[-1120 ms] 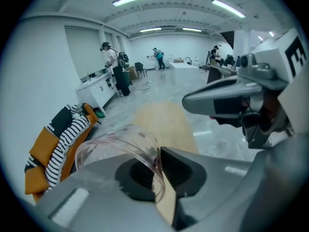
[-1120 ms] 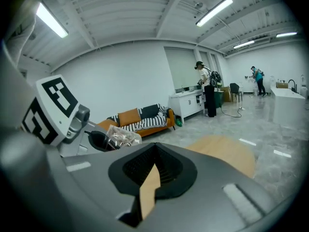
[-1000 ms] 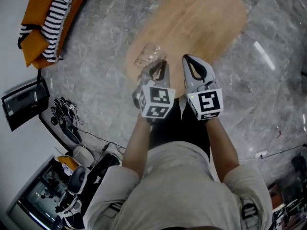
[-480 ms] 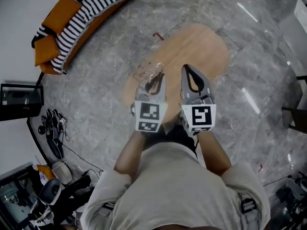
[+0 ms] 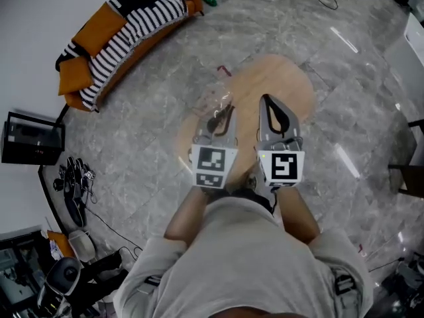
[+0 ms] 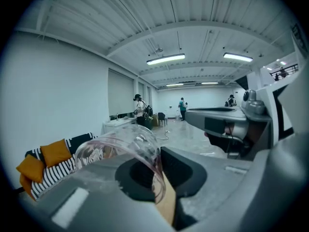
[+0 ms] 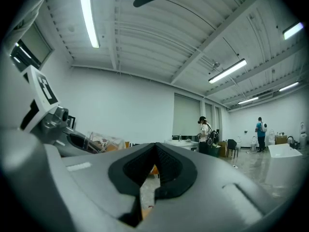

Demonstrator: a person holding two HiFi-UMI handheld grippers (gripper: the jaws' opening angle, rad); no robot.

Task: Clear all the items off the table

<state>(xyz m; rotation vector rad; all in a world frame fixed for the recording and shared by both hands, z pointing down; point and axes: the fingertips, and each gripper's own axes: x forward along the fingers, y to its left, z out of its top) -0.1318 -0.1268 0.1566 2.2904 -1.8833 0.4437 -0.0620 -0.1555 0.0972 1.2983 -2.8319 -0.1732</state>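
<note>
The oval wooden table lies below my hands with a bare top. My left gripper is shut on a crumpled clear plastic cup, held up in the air above the table's left edge. In the left gripper view the cup arches over the lower jaw, pinched at its rim. My right gripper hovers beside it, shut with nothing in it; its pads meet in the right gripper view. That view also has the left gripper and the cup at its left.
An orange sofa with a striped blanket stands at the upper left on the grey marble floor. A black monitor and cables lie at the left wall. People stand far off near a white desk.
Both grippers have risen away from the table, which looks smaller and farther below. The left gripper still holds the clear cup; the right stays shut and empty.
</note>
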